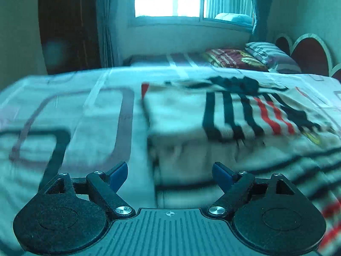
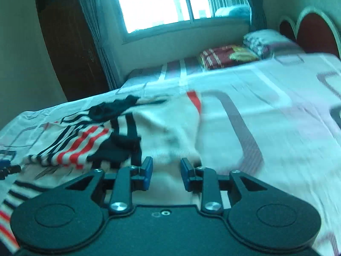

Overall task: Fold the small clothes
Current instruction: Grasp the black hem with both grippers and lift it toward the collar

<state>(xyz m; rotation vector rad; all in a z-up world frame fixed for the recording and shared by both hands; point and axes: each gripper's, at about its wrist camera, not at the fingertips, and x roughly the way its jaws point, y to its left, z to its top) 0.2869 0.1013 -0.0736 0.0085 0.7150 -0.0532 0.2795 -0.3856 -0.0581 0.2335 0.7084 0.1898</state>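
Left wrist view: left gripper (image 1: 170,176) jaws spread wide, empty, over the bed (image 1: 64,111); striped garment (image 1: 234,115) lies part-folded ahead. Right gripper (image 2: 166,173) jaws narrowly parted, gripping nothing. Risk, I judge: a careless grab could drag the fold loose.

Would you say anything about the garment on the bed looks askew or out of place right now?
Mildly. The cream striped garment lies half-folded on the patterned bedsheet, and its black part is bunched up at the far edge rather than laid flat. Motion blur hides finer detail; nothing looks spilled or damaged.
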